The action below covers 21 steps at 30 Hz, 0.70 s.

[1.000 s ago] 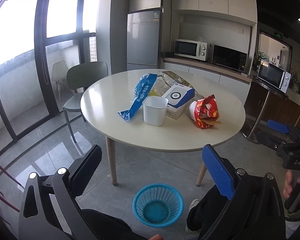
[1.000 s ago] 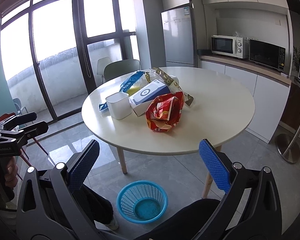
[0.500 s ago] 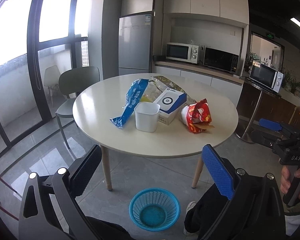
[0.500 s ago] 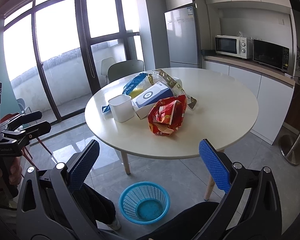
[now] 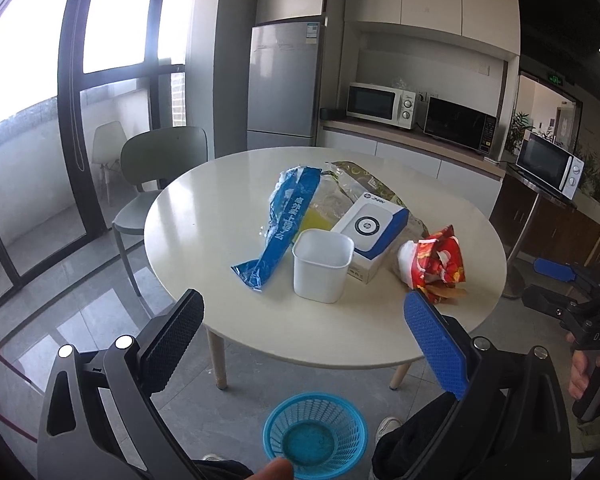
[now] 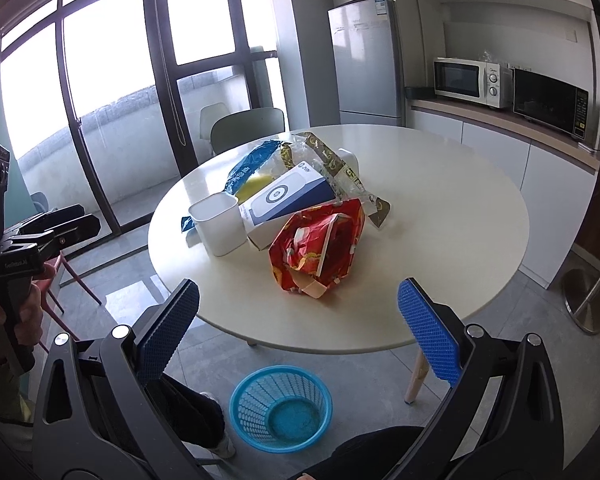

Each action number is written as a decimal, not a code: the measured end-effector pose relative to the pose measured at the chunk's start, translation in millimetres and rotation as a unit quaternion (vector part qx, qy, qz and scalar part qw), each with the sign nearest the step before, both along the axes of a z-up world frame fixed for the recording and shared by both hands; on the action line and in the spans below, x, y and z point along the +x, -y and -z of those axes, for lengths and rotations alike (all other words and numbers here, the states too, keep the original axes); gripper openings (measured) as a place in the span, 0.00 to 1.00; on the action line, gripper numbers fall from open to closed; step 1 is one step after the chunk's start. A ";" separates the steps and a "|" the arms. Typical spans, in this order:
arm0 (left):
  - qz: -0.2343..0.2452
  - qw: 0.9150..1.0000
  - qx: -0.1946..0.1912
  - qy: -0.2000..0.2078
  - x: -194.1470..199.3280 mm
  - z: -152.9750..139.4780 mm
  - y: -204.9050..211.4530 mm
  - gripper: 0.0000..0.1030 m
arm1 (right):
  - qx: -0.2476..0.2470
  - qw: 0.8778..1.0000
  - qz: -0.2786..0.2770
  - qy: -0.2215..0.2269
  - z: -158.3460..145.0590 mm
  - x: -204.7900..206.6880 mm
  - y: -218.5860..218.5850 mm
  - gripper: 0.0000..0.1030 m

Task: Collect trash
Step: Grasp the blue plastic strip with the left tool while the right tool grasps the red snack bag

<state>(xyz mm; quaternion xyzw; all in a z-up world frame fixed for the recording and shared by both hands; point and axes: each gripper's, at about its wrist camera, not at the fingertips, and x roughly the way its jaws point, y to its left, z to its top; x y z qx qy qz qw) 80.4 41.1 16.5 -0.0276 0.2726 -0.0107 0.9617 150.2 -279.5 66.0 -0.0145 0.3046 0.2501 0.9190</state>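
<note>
Trash lies on a round white table (image 5: 204,216) (image 6: 452,216): a blue wrapper (image 5: 284,224) (image 6: 246,164), a white cup (image 5: 322,265) (image 6: 219,229), a white and blue box (image 5: 370,232) (image 6: 288,198), a red snack bag (image 5: 436,265) (image 6: 320,250) and a clear crumpled bag (image 5: 364,180) (image 6: 340,168). A blue mesh basket (image 5: 315,436) (image 6: 281,407) stands on the floor below the table's near edge. My left gripper (image 5: 306,344) is open and empty, short of the table. My right gripper (image 6: 298,332) is open and empty, in front of the red bag.
A green chair (image 5: 160,176) (image 6: 246,128) stands behind the table by the windows. A fridge (image 5: 284,84), microwaves (image 5: 380,104) and a counter line the back wall. The person's legs (image 6: 188,412) are beside the basket. A metal stand (image 6: 588,304) is at right.
Both grippers have moved closer to the table and risen a little, so the trash looks larger. Both stay open and empty.
</note>
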 end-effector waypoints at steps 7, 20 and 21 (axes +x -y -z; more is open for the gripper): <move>0.002 1.000 -0.005 -0.027 66.9 2.2 -11.9 0.95 | -0.002 1.000 0.003 -0.025 6.8 50.9 -6.0 0.92; 0.006 0.993 0.027 -0.119 185.7 13.4 -21.2 0.91 | -0.018 0.995 -0.021 -0.097 23.8 115.8 -31.1 0.85; 0.005 0.992 0.026 -0.124 191.9 14.3 -23.7 0.90 | -0.018 0.994 -0.023 -0.104 26.6 118.4 -32.6 0.85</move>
